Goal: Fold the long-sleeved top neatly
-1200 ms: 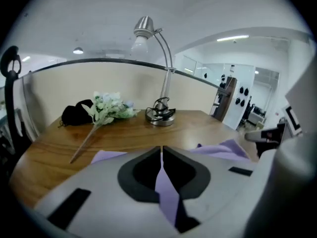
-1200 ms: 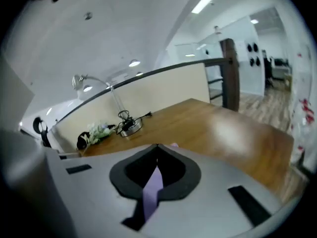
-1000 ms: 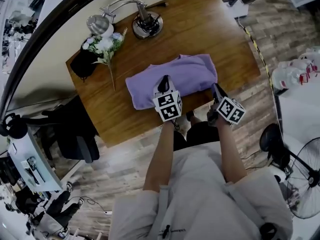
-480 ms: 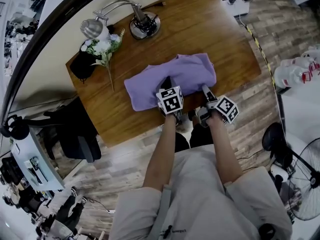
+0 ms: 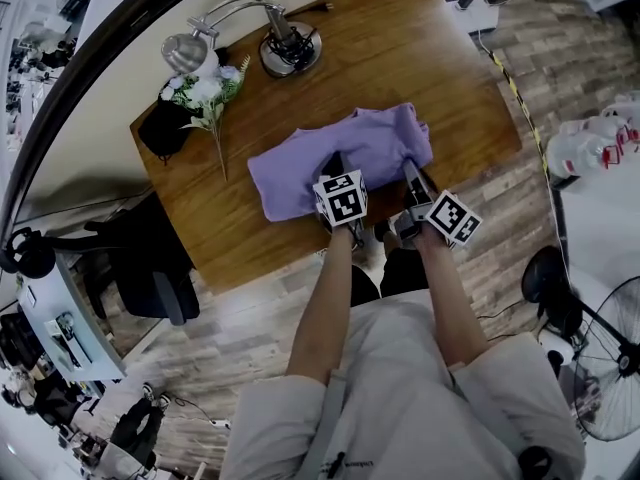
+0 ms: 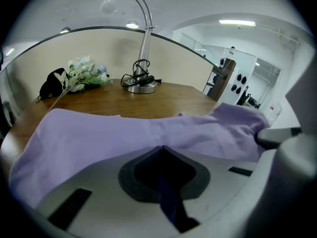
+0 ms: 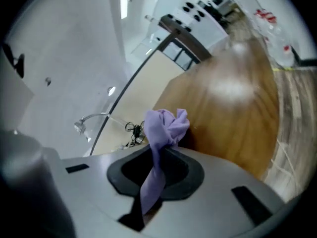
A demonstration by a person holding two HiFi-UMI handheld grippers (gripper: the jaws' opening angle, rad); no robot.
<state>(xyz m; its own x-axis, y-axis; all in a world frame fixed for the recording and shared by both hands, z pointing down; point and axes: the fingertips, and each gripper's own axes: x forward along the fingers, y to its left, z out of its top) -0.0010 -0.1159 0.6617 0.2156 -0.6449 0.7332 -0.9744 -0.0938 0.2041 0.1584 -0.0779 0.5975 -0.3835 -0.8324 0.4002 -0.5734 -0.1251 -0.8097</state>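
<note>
Soft lilac knit, the top point(image 5: 350, 153) lies rumpled in a rough oblong at the centre of the frame on the glossy wooden counter point(image 5: 420, 58) — its lower edge is bunched. A chrome gooseneck lamp point(image 5: 285, 46) and white flowers point(image 5: 208, 90) stand at upper left, well clear. The left tool point(image 5: 333, 163) is clamped on the hem; the right tool point(image 5: 408, 171), its jaws just closing, pinches a twisted corner.

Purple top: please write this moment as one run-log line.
left gripper: shut on purple top | right gripper: just closed on purple top
</note>
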